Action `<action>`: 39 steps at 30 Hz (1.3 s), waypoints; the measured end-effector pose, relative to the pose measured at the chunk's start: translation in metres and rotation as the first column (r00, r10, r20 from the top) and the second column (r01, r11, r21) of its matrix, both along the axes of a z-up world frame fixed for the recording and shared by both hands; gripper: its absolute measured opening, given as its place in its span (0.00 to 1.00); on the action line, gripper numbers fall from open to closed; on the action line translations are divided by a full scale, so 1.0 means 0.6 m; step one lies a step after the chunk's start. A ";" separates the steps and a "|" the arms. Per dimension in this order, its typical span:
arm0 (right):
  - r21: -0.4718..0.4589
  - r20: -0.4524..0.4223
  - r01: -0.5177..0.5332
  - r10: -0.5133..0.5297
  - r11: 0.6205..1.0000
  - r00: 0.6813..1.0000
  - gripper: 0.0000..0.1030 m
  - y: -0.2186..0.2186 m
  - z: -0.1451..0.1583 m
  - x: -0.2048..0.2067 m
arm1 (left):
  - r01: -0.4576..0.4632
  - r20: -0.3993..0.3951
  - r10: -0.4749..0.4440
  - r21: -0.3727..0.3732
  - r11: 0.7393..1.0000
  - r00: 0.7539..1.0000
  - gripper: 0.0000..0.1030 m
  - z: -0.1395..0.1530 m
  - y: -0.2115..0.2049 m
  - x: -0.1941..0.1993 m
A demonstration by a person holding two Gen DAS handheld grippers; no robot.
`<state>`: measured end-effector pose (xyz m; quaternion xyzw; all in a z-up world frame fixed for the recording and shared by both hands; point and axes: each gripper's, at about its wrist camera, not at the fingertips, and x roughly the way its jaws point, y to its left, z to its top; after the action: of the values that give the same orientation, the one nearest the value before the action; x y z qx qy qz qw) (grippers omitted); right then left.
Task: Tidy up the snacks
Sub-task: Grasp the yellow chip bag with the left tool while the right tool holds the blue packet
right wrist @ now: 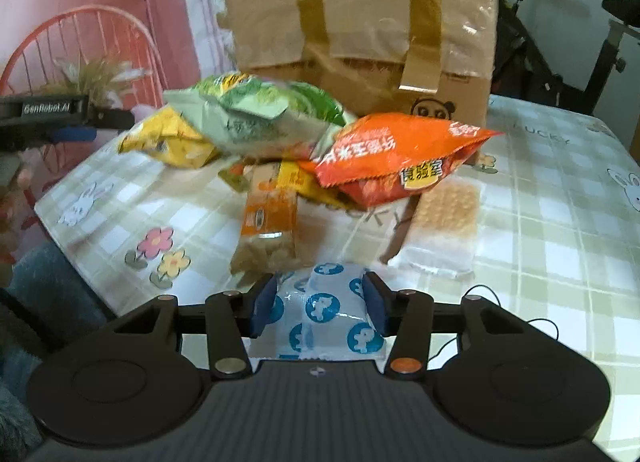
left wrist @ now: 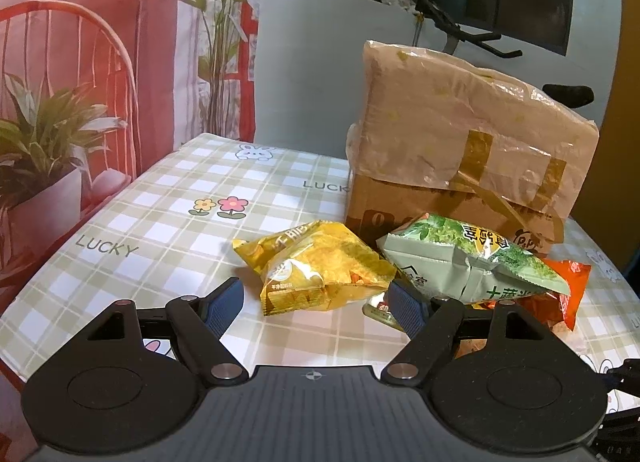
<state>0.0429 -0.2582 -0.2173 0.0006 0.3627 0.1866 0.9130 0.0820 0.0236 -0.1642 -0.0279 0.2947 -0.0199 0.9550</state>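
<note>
**Operator:** Snacks, heaped on the checked green-and-white tablecloth (right wrist: 560,246), catalogued by size. Item one: tall brown cardboard box wrapped in clear plastic and taped with tan strips (right wrist: 360,21), standing behind the pile. I cannot see an open side on it.

**Clerk:** And the packets?

**Operator:** Item two: green-and-white puffed foil bag (right wrist: 256,113), lying on top of the heap. Item three: orange foil bag with white lettering (right wrist: 400,157), just beside it and overlapping it. Item four: yellow crinkled bag (left wrist: 320,270), at the heap's left edge. Item five: flat clear pack of pale square crackers (right wrist: 444,221), flat on the cloth. Item six: narrow orange-topped clear packet of small biscuits (right wrist: 268,229). Item seven: small white pouch printed with blue discs (right wrist: 324,314), nearest me.

**Clerk:** Tools?

**Operator:** My right gripper (right wrist: 320,304) has its blue pads against both sides of the white pouch; I judge that a grip just taken. My left gripper (left wrist: 316,302) stands spread and holding nothing, the yellow bag lying just ahead between its fingers.

**Clerk:** Step in hand?

**Operator:** Picking the first piece off the near edge. Next I'd lift the pouch straight up, clear of the biscuit packet ahead of it, and carry it aside to start a group. Where it belongs, I cannot tell.
</note>
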 end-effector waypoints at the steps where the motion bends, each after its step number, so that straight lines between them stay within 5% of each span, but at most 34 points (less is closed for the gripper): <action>1: -0.019 -0.007 -0.008 0.008 1.000 1.000 0.51 0.004 0.001 0.000 | 0.002 -0.002 -0.002 0.000 1.000 1.000 0.79 -0.001 0.000 0.000; 9: -0.060 -0.049 -0.019 0.016 0.998 0.999 0.60 0.011 -0.002 0.004 | 0.007 -0.020 -0.007 -0.003 1.000 1.000 0.79 -0.007 0.001 0.004; 18: -0.018 -0.083 -0.005 0.003 1.000 0.997 0.48 -0.002 -0.011 0.009 | 0.000 -0.024 0.000 -0.008 1.000 1.000 0.79 -0.008 0.003 0.005; 32: 0.051 0.084 0.118 -0.122 0.992 0.989 0.48 -0.039 0.021 -0.005 | -0.039 -0.029 0.038 -0.047 0.998 0.999 0.79 -0.011 0.013 0.009; 39: 0.074 0.153 0.101 -0.112 0.992 0.982 0.48 -0.042 0.030 -0.014 | -0.045 -0.039 0.044 -0.045 0.998 0.998 0.79 -0.015 0.012 0.014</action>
<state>0.0346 -0.2836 -0.1996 0.0355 0.2827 0.1490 0.9469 0.0905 0.0310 -0.1733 -0.0568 0.3116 -0.0048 0.9485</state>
